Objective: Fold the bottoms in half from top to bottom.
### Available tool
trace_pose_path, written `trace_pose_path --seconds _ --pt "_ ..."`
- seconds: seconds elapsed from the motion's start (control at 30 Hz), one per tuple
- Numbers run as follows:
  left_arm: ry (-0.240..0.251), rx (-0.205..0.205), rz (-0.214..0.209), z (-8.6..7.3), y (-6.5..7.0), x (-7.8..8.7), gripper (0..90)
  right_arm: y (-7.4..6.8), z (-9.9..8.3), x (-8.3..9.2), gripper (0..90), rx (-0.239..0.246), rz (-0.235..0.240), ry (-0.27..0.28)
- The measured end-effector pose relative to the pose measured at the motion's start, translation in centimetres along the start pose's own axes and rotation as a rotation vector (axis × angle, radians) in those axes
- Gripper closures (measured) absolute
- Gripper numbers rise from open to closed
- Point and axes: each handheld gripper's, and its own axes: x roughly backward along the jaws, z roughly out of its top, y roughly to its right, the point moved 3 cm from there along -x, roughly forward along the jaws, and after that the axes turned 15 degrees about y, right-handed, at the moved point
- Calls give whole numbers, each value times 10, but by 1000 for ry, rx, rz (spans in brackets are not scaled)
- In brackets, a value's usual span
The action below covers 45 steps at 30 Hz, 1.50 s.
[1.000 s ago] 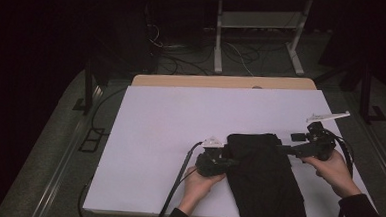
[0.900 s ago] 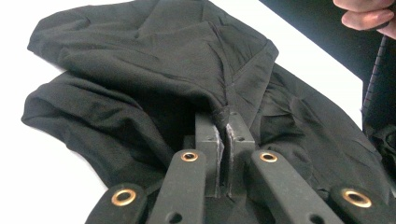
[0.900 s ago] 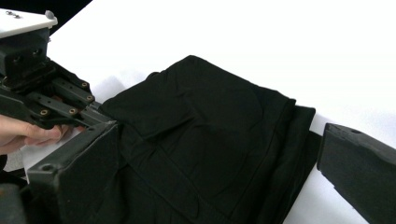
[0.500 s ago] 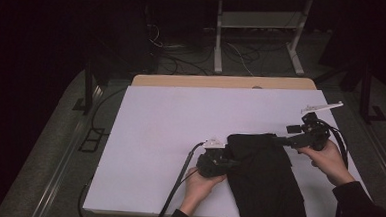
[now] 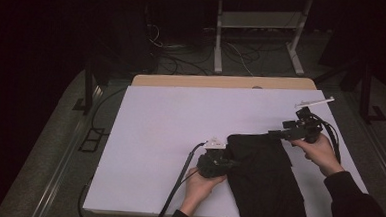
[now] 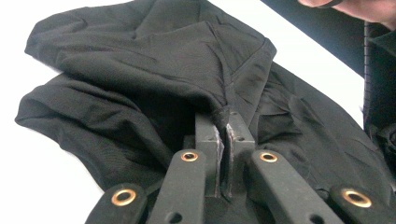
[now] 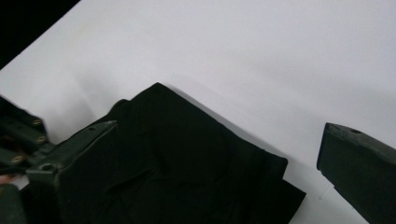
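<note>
At the table's near edge the black cloth (image 5: pixel 267 182) runs out of frame, its left edge pinched by the left gripper (image 6: pixel 223 122), while the right gripper (image 5: pixel 275 134) gapes empty.

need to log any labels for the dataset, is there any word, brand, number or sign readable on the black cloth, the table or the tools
None: no readable text in any view.
Black cloth: plain fabric, no tag or print in sight.
White table: bare, unmarked.
Left tool, shut on a fold of the cloth: only brass rivets, no lettering.
Right tool, jaws apart over the cloth's corner: no marking to be seen.
</note>
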Motion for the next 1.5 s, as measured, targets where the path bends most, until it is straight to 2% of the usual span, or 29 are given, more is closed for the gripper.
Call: trace_pose_path --seconds 0.33,0.67,0.8,1.0,1.27,1.5 --pt "1 -5 -2 0 0 0 855 19 -12 -23 0 -38 -39 -51" --pt "3 -4 -6 -1 0 0 854 29 -22 -32 0 -77 -60 -80" --pt "1 -3 -7 -1 0 -1 855 29 -24 -34 47 -82 -50 -77" --pt "2 -2 -7 -2 1 -1 855 28 -28 -34 160 -85 -25 -75" --pt "2 -2 -6 -2 1 -1 855 26 -30 -36 365 -78 -13 -91" --pt "3 -4 -9 -2 1 -1 854 21 -32 -38 619 -55 10 -104"
